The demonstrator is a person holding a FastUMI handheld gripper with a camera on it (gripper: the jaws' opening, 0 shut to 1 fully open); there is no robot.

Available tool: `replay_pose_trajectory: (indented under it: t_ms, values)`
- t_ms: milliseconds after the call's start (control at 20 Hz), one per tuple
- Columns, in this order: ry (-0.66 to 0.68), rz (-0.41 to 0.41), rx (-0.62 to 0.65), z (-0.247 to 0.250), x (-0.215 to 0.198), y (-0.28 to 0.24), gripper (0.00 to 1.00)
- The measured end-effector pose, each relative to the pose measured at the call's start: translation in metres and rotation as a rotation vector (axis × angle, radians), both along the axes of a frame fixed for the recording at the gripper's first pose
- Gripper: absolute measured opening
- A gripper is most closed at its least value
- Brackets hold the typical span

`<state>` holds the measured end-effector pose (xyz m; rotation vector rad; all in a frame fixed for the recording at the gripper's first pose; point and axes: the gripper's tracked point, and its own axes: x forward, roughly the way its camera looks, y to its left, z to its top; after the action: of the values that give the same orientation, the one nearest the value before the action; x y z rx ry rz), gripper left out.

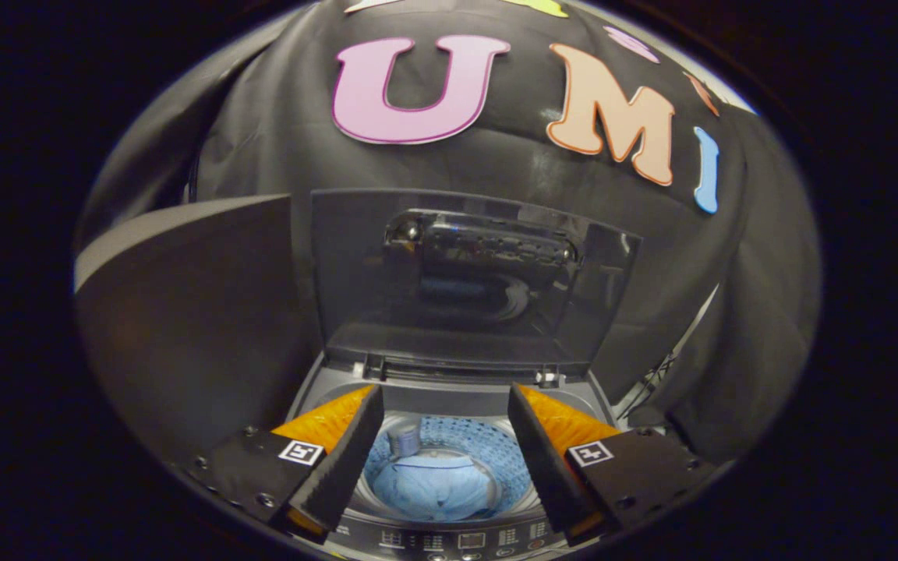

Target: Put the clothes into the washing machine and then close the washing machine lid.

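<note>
— So, what surrounds the washer [449, 467]?

— Black cloth [496, 167] hangs behind it as the booth's wall, creased and draped down both sides. A dark grey panel [184, 312] stands just beside the washer's left edge. A thin stand [655, 374] shows near its right rear corner, against the cloth.

— And the washer itself?

— Top-loading, seen from above. The lid [468, 273] is open, raised upright at the rear edge, its inner face turned toward the camera. A dark glossy handle part sits in the upper middle of it. The control strip [449, 539] runs along the front edge.

— What's in the drum [461, 448]?

— Light blue clothes [437, 487] lie at the bottom of it, bunched toward the front, in a flat heap with no clear long axis. A small grey cylinder [404, 440] stands against the drum wall at the left rear, just beside the heap.

— Where is the gripper [445, 413]?

— Above the opening. Its fingers [348, 448] are spread wide and grip nothing; the drum and clothes show between them, well below. Each has an orange side and a black-and-white marker near its base.
</note>
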<state>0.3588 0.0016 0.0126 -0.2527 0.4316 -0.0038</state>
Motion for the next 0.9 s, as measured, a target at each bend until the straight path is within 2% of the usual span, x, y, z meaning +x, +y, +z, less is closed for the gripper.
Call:
replay_pose_trajectory:
  t_ms: [100,300,500,600,700,900]
  values:
    - [-0.01,-0.005,0.012,0.006,0.0,-0.002,0.98]
    - [-0.127,-0.019,0.047,0.046,0.01,-0.006,0.99]
    - [-0.152,-0.041,0.183,0.082,0.025,-0.004,0.99]
    - [-0.203,-0.079,0.214,0.107,0.034,-0.014,0.99]
    - [-0.219,-0.065,0.246,0.118,0.045,-0.017,0.97]
    - [-0.232,-0.073,0.23,0.132,0.065,-0.032,0.96]
